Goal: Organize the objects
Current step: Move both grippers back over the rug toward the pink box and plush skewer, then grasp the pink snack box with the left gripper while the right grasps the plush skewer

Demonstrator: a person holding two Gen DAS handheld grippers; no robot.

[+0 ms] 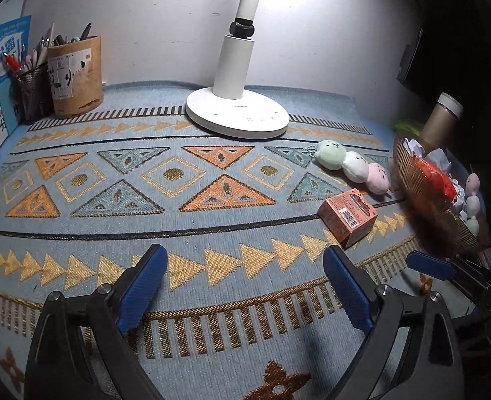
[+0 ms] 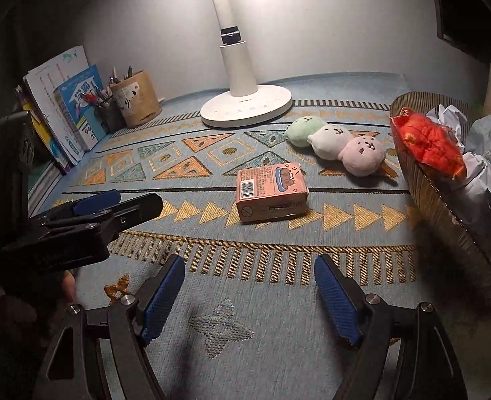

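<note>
Nearest, the left gripper (image 1: 245, 286) and the right gripper (image 2: 249, 291) both hover above the patterned cloth (image 1: 185, 230), each with its 2 blue-padded fingers spread wide and nothing between them; the left one lies at the near left of the right gripper's view. Beyond them, right of centre, a small pink box (image 2: 271, 190) lies flat on the cloth with open cloth on its near side. Just beyond the box, a plush of 3 joined balls (image 2: 332, 145), green, white and pink, lies on its side, near but apart from the box. At the right edge a woven basket (image 2: 445, 213) holds crumpled paper (image 2: 488, 180) and a red wrapper (image 2: 428, 143). Farther back stands a white desk lamp (image 1: 237, 113), its base on the cloth. At the far left, against the wall, 2 pen holders (image 1: 75, 76) stand beside upright books (image 1: 2, 76).
</note>
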